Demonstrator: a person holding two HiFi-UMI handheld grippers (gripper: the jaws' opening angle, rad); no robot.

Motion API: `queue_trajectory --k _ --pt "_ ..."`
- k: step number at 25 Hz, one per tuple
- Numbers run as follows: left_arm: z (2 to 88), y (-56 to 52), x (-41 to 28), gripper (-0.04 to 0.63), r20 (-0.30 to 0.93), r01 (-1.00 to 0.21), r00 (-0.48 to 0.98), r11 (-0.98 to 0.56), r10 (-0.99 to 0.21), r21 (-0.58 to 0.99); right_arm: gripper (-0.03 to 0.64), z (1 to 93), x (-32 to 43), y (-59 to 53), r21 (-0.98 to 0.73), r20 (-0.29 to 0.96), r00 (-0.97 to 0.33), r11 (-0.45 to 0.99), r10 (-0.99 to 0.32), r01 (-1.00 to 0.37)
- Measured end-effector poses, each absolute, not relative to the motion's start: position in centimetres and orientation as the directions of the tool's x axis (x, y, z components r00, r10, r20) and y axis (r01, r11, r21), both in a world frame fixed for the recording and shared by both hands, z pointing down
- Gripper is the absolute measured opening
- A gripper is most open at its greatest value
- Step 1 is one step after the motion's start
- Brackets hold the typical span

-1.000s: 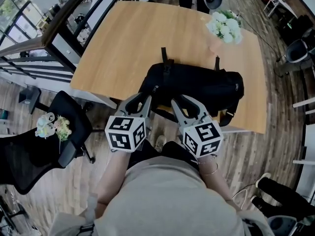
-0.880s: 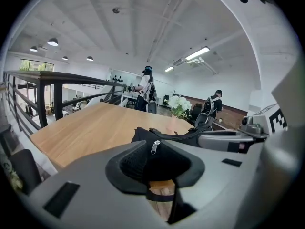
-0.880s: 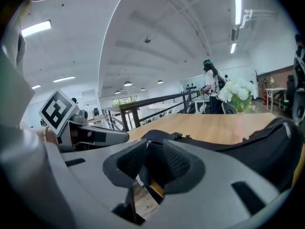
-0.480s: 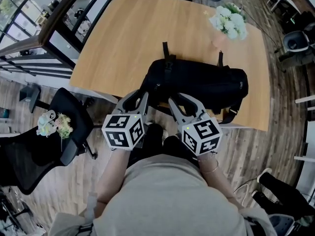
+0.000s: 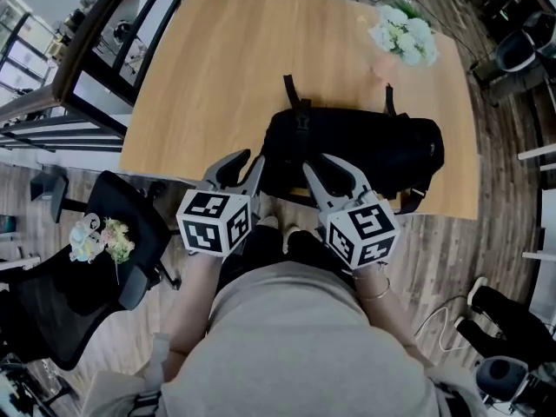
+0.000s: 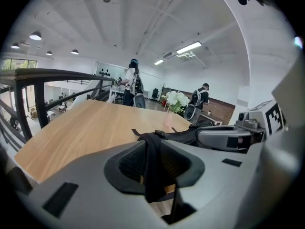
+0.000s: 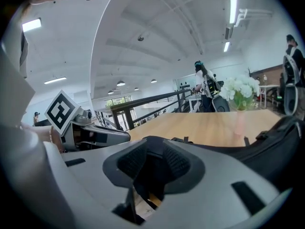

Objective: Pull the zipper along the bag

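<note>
A black bag (image 5: 365, 150) lies lengthwise near the front edge of the wooden table (image 5: 226, 68). Its zipper is too dark to make out. My left gripper (image 5: 239, 165) hovers at the table's front edge just left of the bag's left end. Its jaws stand a narrow gap apart, and the left gripper view shows the bag's dark end (image 6: 153, 144) through that gap. My right gripper (image 5: 334, 170) sits in front of the bag's middle, open, with only the dark bag (image 7: 267, 147) showing beyond its pads. Neither gripper holds anything that I can see.
Two bag straps (image 5: 291, 89) trail onto the table behind the bag. A bunch of white flowers (image 5: 401, 37) stands at the table's far right. A black office chair (image 5: 113, 224) with flowers on it stands on the floor to the left. A railing runs along the left.
Both grippers have edged a little toward the bag along the table's front edge. The jaws look the same and the bag has not moved.
</note>
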State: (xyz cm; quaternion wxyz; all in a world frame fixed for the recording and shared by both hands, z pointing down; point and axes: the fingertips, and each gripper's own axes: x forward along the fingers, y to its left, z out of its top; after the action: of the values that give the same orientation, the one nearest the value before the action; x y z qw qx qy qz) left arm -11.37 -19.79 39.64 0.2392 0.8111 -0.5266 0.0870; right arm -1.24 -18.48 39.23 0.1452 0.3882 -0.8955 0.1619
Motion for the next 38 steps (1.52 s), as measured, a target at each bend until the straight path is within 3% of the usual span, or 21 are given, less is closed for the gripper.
queue_trajectory --k 5,10,17,22,33,38 --pt "40.9 -20.2 -11.0 0.111 0.437 -0.855 0.517 -0.415 -0.736 0.312 0.097 39.5 -1.6 -19.1 -0.173 0.404 -0.623 0.613 -0.670 -0.771" --pt "41.3 -20.2 -10.5 0.181 0.434 -0.816 0.576 -0.456 -0.692 0.356 0.097 39.9 -1.4 -19.0 -0.171 0.424 -0.590 0.579 -0.687 -0.797" --pt "43.4 -19.7 -10.2 0.183 0.456 -0.772 0.635 -0.482 -0.624 0.415 0.097 40.5 -1.4 -17.9 -0.162 0.433 -0.574 0.567 -0.695 -0.808" --pt "43.5 -19.5 -8.9 0.187 0.405 -0.679 0.734 -0.555 -0.546 0.482 0.097 40.5 -1.7 -17.0 -0.174 0.412 -0.598 0.585 -0.688 -0.792" --pt "45.6 -19.4 -8.1 0.192 0.413 -0.623 0.782 -0.571 -0.467 0.534 0.095 41.9 -3.5 -16.2 -0.132 0.466 -0.608 0.629 -0.643 -0.766" --pt "45.0 -19.2 -7.3 0.114 0.378 -0.588 0.809 -0.599 -0.450 0.544 0.095 41.6 -4.1 -16.0 -0.071 0.461 -0.608 0.656 -0.647 -0.752"
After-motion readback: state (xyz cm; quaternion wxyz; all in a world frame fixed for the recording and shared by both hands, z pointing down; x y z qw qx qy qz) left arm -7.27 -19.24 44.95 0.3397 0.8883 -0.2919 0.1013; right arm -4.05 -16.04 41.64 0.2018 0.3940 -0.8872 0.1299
